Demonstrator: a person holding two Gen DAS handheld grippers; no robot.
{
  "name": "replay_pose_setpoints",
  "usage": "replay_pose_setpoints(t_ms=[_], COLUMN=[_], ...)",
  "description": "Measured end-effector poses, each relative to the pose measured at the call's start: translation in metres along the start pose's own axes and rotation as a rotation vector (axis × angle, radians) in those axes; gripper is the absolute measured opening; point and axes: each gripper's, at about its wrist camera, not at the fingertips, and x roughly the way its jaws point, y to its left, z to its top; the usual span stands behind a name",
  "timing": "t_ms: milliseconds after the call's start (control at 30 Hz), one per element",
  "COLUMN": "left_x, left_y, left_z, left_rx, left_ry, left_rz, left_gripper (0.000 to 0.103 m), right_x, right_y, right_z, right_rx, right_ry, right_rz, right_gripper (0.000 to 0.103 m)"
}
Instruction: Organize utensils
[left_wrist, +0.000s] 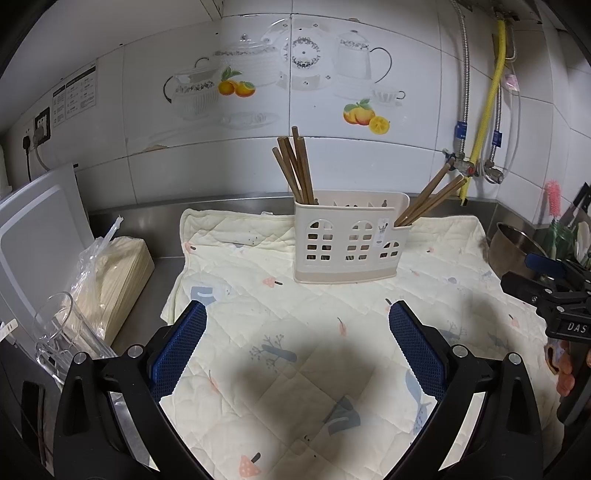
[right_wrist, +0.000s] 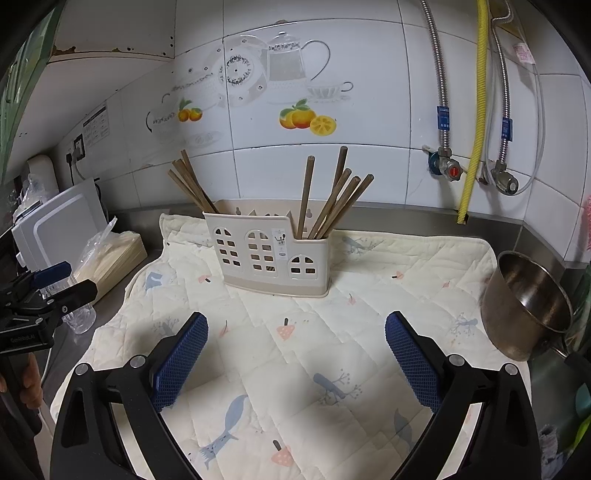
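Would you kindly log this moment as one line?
left gripper: open, empty | right gripper: open, empty | chopsticks: in holder | mat: bare

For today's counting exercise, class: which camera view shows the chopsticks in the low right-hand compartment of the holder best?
The right wrist view: there the right-hand chopsticks fan apart against the tiles, so each tip shows separately above the holder. The left wrist view shows the same bunch leaning steeply, overlapped and harder to separate.

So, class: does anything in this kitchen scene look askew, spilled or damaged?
Nothing spilled or broken. The chopsticks lean in two splayed bundles at opposite ends of the holder, and the quilted mat is rumpled at its far left corner. Both grippers are open and empty.
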Motion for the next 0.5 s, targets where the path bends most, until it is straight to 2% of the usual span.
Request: replay_pose_setpoints(t_ms=[500], left_x=[0.0020], left_y=[-0.0014], left_z=[-0.0017], left_rx=[0.003], left_ry=[0.005], left_rz=[-0.002], left_gripper=[0.098], right_x=[0.0016], right_y=[0.0000], right_z=[-0.0017], right_rx=[0.002], right_ry=[0.004], right_rz=[0.002], right_gripper=[0.093])
